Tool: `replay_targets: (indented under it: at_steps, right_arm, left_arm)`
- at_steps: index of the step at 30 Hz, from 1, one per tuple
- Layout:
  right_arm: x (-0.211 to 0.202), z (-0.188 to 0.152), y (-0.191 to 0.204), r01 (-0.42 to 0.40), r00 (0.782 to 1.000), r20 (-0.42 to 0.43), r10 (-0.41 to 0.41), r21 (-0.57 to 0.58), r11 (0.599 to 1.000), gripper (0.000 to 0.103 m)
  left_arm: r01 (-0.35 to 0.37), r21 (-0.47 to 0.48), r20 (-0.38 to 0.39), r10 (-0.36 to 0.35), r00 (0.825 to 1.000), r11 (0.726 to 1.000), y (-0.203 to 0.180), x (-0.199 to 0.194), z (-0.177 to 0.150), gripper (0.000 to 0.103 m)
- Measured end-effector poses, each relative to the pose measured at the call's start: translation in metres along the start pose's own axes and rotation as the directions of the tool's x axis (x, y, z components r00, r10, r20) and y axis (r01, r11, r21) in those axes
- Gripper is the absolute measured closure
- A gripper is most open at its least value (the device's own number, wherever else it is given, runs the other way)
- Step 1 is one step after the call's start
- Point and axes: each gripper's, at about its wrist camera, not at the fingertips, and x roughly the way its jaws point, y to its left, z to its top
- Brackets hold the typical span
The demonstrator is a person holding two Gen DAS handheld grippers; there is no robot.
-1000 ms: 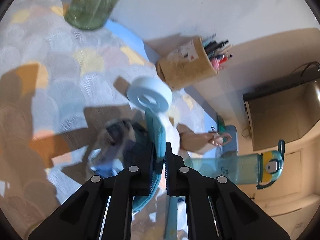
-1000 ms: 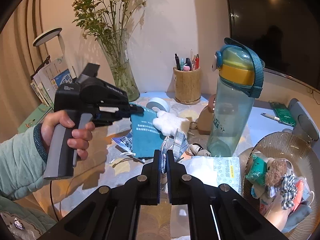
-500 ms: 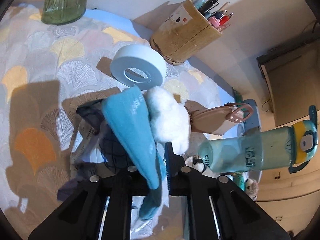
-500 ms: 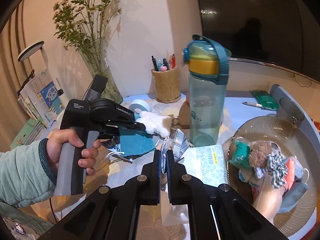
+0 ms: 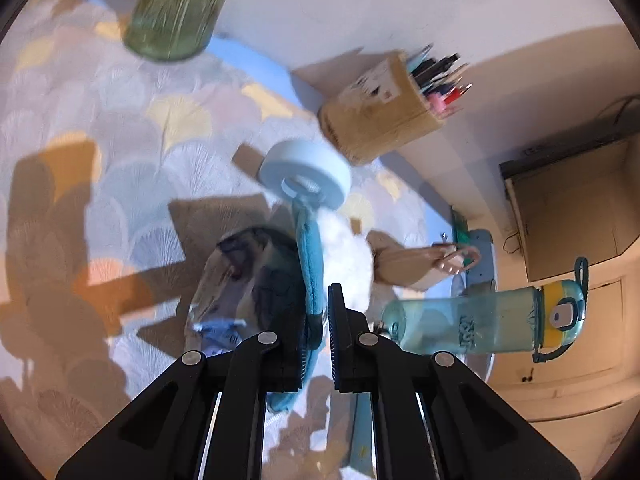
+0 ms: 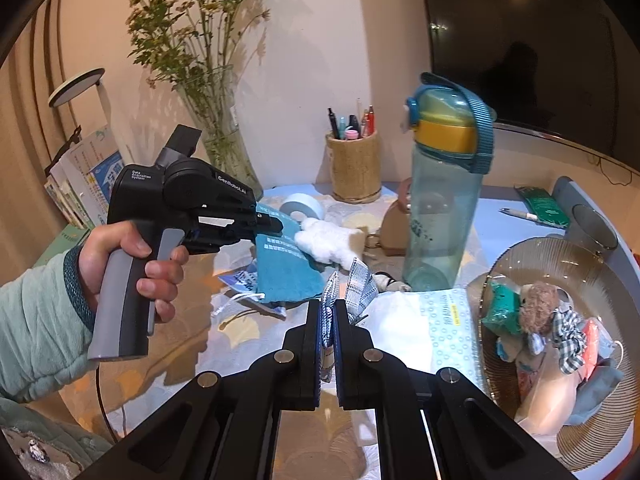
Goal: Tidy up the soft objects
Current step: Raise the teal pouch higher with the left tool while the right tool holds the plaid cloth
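My left gripper (image 5: pixel 319 320) is shut on a teal cloth (image 5: pixel 310 264) and holds it above the table; in the right wrist view the cloth (image 6: pixel 286 264) hangs from the left gripper (image 6: pixel 276 222). My right gripper (image 6: pixel 328 320) is shut on a blue-and-white checked ribbon bow (image 6: pixel 356 284), held above the table. A white fluffy toy (image 6: pixel 326 240) lies on the table behind the cloth. A glass bowl (image 6: pixel 532 252) at the right holds several soft items, among them a brown plush (image 6: pixel 538 306) and a checked bow (image 6: pixel 568 332).
A tall teal water bottle (image 6: pixel 440 200) stands mid-table. A pen holder (image 6: pixel 354 170), a tape roll (image 6: pixel 302 208), a glass vase (image 6: pixel 230 156) and a tan pouch (image 6: pixel 396 220) stand behind. A tissue pack (image 6: pixel 420 324) lies beside the bowl. A small packet (image 6: pixel 240 280) lies under the cloth.
The left gripper has turned and lifted, so the teal cloth now hangs edge-on. The right gripper has shifted slightly left, still holding the bow.
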Motion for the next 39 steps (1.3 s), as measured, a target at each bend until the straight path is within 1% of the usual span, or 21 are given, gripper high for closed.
replay_targets:
  at_steps: [2, 3, 4, 5, 6, 7, 9, 10, 12, 14, 18, 20, 21, 23, 24, 25, 27, 30, 33, 37, 39]
  right_arm:
    - [0.001, -0.001, 0.003, -0.002, 1.0, -0.005, 0.002, -0.005, 1.0, 0.098]
    - [0.0, -0.002, 0.003, -0.003, 1.0, -0.007, 0.003, -0.005, 1.0, 0.098]
    - [0.0, -0.003, 0.003, -0.003, 1.0, -0.01, 0.003, -0.005, 1.0, 0.098]
    - [0.0, -0.004, 0.003, -0.002, 1.0, -0.013, 0.002, -0.004, 1.0, 0.098]
    - [0.0, -0.004, 0.003, -0.001, 1.0, -0.015, 0.001, -0.003, 1.0, 0.098]
    - [-0.001, -0.005, 0.002, 0.001, 1.0, -0.017, -0.001, -0.001, 1.0, 0.098]
    - [-0.003, -0.007, 0.0, 0.011, 1.0, -0.02, -0.011, 0.005, 1.0, 0.098]
    - [-0.004, -0.007, -0.001, 0.014, 1.0, -0.021, -0.013, 0.008, 1.0, 0.098]
    - [-0.006, -0.008, -0.003, 0.023, 0.999, -0.023, -0.023, 0.018, 1.0, 0.098]
    - [-0.008, -0.01, -0.006, 0.032, 0.999, -0.026, -0.031, 0.029, 0.999, 0.098]
    - [-0.012, -0.015, -0.011, 0.053, 0.998, -0.036, -0.051, 0.041, 0.998, 0.098]
    - [-0.014, -0.018, -0.015, 0.066, 0.997, -0.043, -0.064, 0.052, 0.996, 0.098]
    - [-0.015, -0.02, -0.017, 0.071, 0.997, -0.045, -0.068, 0.057, 0.996, 0.098]
    - [-0.017, -0.023, -0.02, 0.083, 0.995, -0.052, -0.079, 0.07, 0.994, 0.098]
    - [-0.018, -0.025, -0.022, 0.089, 0.995, -0.056, -0.084, 0.077, 0.993, 0.098]
    - [-0.018, -0.026, -0.023, 0.091, 0.995, -0.057, -0.087, 0.081, 0.993, 0.098]
    - [-0.02, -0.028, -0.025, 0.098, 0.994, -0.063, -0.092, 0.09, 0.991, 0.098]
    - [-0.022, -0.031, -0.024, 0.102, 0.993, -0.07, -0.097, 0.086, 0.991, 0.098]
    - [-0.023, -0.034, -0.022, 0.103, 0.992, -0.078, -0.097, 0.082, 0.991, 0.098]
    - [-0.025, -0.036, -0.021, 0.098, 0.993, -0.076, -0.092, 0.08, 0.992, 0.098]
    - [-0.025, -0.035, -0.019, 0.088, 0.994, -0.073, -0.082, 0.082, 0.993, 0.098]
  left_arm:
    - [-0.001, -0.002, -0.027, 0.001, 1.0, 1.0, 0.001, 0.004, -0.003, 0.095]
    - [0.003, -0.002, -0.034, -0.003, 0.999, 1.0, -0.001, 0.007, -0.004, 0.091]
    - [0.011, -0.001, -0.045, -0.011, 0.999, 1.0, -0.003, 0.01, -0.005, 0.079]
    - [0.024, 0.004, -0.055, -0.023, 0.998, 1.0, -0.006, 0.012, -0.006, 0.075]
    - [0.032, 0.012, -0.061, -0.031, 0.998, 0.999, -0.011, 0.015, -0.006, 0.067]
    - [0.039, 0.021, -0.067, -0.038, 0.997, 0.999, -0.015, 0.017, -0.007, 0.057]
    - [0.05, 0.049, -0.065, -0.046, 0.997, 0.998, -0.024, 0.021, -0.009, 0.041]
    - [0.047, 0.062, -0.054, -0.043, 0.998, 0.997, -0.028, 0.023, -0.009, 0.038]
    - [0.009, 0.088, -0.048, -0.005, 0.999, 0.996, -0.035, 0.03, -0.011, 0.038]
    - [-0.009, 0.105, -0.077, 0.017, 0.997, 0.994, -0.041, 0.043, -0.014, 0.038]
    - [-0.064, 0.193, -0.044, 0.074, 0.996, 0.979, -0.054, 0.053, -0.023, 0.036]
    - [-0.06, 0.228, -0.044, 0.072, 0.996, 0.972, -0.056, 0.059, -0.029, 0.036]
    - [-0.047, 0.233, -0.042, 0.059, 0.997, 0.971, -0.055, 0.059, -0.031, 0.039]
    - [-0.019, 0.211, -0.043, 0.028, 0.999, 0.977, -0.053, 0.058, -0.033, 0.055]
    - [0.017, 0.184, -0.066, -0.005, 0.998, 0.983, -0.05, 0.059, -0.033, 0.074]
    - [0.053, 0.15, -0.097, -0.038, 0.995, 0.987, -0.046, 0.062, -0.033, 0.085]
    - [0.066, 0.129, -0.111, -0.051, 0.992, 0.989, -0.041, 0.066, -0.034, 0.092]
    - [0.076, 0.123, -0.109, -0.063, 0.992, 0.989, -0.038, 0.065, -0.038, 0.095]
    - [0.132, 0.105, -0.105, -0.121, 0.987, 0.986, -0.038, 0.058, -0.041, 0.097]
    - [0.155, 0.197, -0.073, -0.143, 0.987, 0.968, -0.054, 0.038, -0.046, 0.097]
    - [0.189, 0.206, -0.065, -0.179, 0.982, 0.96, -0.06, 0.028, -0.048, 0.097]
